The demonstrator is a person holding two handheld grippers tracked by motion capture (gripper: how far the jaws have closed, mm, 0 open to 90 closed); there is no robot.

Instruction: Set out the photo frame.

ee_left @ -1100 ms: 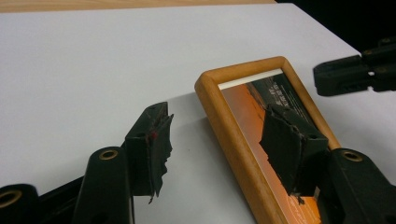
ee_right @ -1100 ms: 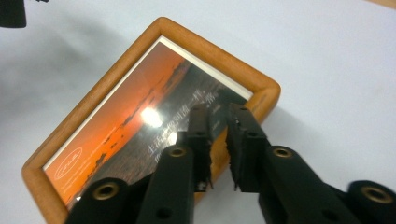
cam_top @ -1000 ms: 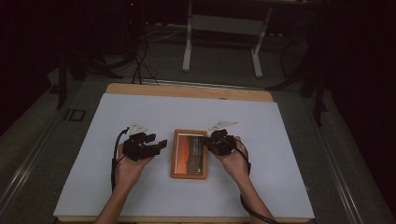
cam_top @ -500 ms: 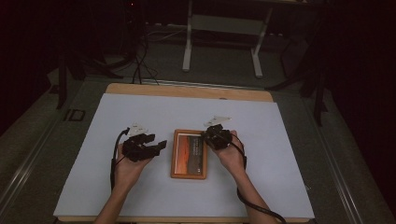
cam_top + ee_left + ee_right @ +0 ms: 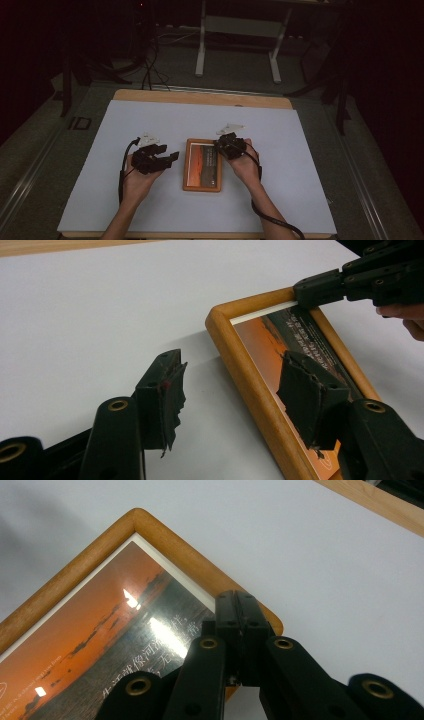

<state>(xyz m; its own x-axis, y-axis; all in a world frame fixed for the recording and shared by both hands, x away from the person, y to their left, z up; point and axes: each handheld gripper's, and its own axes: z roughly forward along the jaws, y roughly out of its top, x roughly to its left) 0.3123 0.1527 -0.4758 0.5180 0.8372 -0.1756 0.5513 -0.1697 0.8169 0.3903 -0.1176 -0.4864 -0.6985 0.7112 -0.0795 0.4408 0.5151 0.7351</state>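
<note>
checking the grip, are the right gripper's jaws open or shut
Shut: in the right gripper view the right gripper has both jaws pressed together, tips at the picture frame's corner.

The right gripper [image 5: 239, 611] hides part of the picture frame's [image 5: 95, 565] corner.

- The high view hangs above the person's side and looks forward and down over the white table [image 5: 150, 125], taking in the dark floor beyond.
- The left gripper view rides low, close to the tabletop, looking along its jaws at the picture frame [image 5: 250, 385] from beside it.
- The right gripper view sits closest, over a corner of the frame [image 5: 100, 545].
- All three share that frame [image 5: 202, 165].
</note>
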